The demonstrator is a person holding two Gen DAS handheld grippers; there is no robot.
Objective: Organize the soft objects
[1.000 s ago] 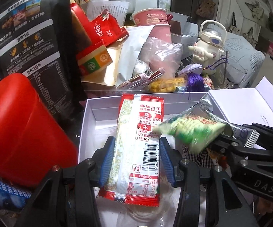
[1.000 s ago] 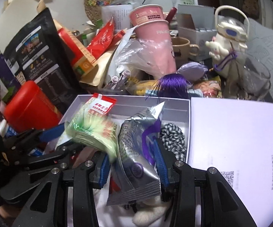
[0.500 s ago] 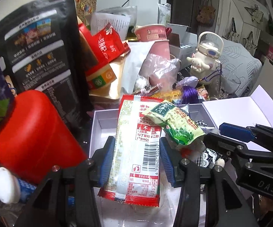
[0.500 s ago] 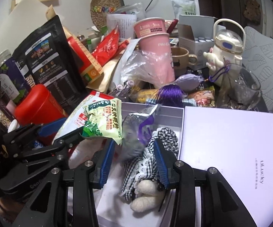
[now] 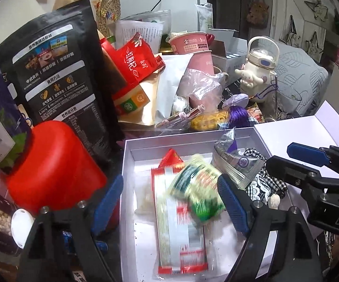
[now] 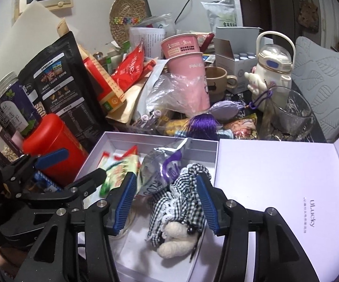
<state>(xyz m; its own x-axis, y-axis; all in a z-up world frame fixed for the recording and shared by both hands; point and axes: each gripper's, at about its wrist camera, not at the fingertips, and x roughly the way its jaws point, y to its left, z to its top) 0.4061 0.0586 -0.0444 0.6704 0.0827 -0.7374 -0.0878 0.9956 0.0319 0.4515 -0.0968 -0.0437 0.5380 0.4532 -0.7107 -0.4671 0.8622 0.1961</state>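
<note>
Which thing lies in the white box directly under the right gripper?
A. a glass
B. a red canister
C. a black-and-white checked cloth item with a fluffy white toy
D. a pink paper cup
C: in the right wrist view the checked cloth item and the fluffy white toy lie inside the white box, below the opening jaws of the right gripper, which press on nothing.

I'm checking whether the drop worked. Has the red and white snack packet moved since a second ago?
Yes. The red and white snack packet has left the left claw, whose jaws are opening, and now lies flat on the white box floor.
</note>
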